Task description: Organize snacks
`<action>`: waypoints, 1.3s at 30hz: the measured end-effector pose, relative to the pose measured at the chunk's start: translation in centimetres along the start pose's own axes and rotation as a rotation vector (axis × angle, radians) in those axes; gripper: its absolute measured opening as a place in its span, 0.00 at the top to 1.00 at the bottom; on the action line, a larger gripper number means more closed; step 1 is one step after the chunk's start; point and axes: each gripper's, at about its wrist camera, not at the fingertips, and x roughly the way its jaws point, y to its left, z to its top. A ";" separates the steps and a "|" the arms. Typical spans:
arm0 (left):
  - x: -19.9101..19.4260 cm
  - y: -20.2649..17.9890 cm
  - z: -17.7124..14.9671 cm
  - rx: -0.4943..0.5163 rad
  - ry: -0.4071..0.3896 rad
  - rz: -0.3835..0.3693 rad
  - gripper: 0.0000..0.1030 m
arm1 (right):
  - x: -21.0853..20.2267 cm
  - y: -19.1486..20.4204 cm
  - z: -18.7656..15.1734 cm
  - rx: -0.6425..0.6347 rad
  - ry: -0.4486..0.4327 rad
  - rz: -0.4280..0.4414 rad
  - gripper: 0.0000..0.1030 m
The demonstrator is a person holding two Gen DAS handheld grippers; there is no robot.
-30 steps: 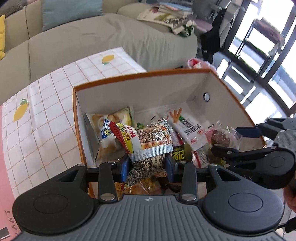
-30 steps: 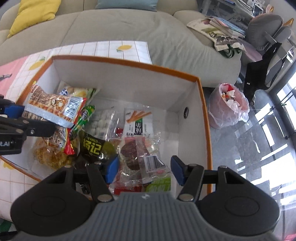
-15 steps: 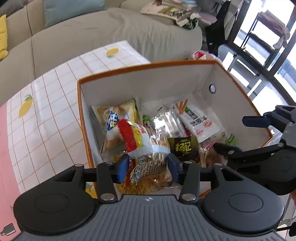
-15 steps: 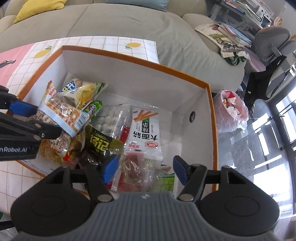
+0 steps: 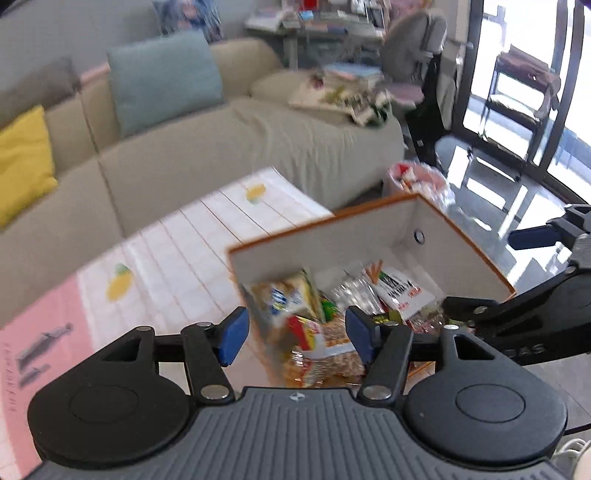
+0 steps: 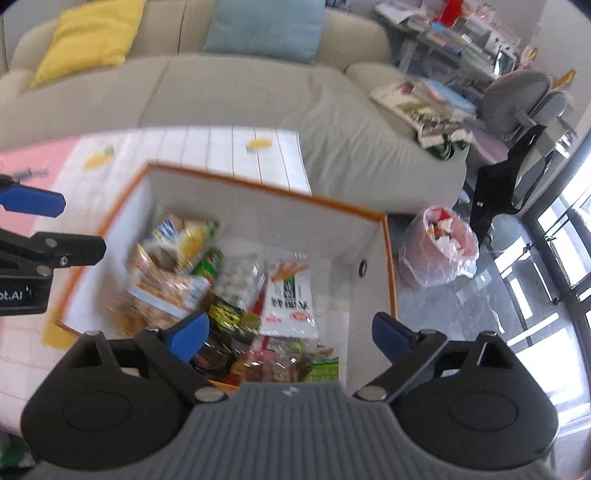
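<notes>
Your left gripper [image 5: 295, 334] hangs above the near left corner of the white cardboard box with the orange rim [image 5: 325, 236]; its blue-padded fingers stand apart with nothing clamped between them, and they have just been opening; the snack packets show through the gap, below the pads and not touching them. Your right gripper [image 6: 291, 332] hangs over the near right part of the same box; its fingers are spread wide, they too have just been opening, and they grip nothing.

The snacks lie inside the box — a crumpled orange-and-white printed peanut bag [image 6: 166, 288] at the left, a yellow-and-blue crisp packet [image 6: 184, 236] leaning toward the far left corner behind it, a white flat packet with orange sticks printed on it [image 6: 291, 295] near the middle, a clear bag of small white sweets [image 6: 240, 273] just beside that, a small black-and-yellow sachet [image 6: 225, 314] in front, and a green-edged packet [image 6: 325, 369] at the near edge; both views are blurred, so finer print cannot be read.

The box stands on a white grid-patterned tablecloth with yellow fruit motifs [image 5: 192, 258], at the table's right end; a beige fabric sofa [image 5: 221, 147] runs behind it, with a yellow cushion [image 6: 88, 37] and a pale teal cushion [image 6: 266, 26] on it; a pink plastic-lined waste bin [image 6: 439, 247] sits on the floor to the right of the box, well apart from your grippers.
</notes>
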 end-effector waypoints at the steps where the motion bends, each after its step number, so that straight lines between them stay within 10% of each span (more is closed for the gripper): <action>1: -1.0 0.3 -0.1 -0.003 -0.022 0.020 0.32 | -1.1 0.2 0.0 0.015 -0.022 0.014 0.07; 18: -17.0 4.7 -6.6 -0.069 -0.299 0.245 0.24 | -15.3 10.6 -5.9 0.114 -0.419 0.070 0.03; 39: -17.0 3.0 -16.7 -0.160 -0.175 0.325 0.24 | -15.2 15.9 -15.6 0.165 -0.311 0.026 0.03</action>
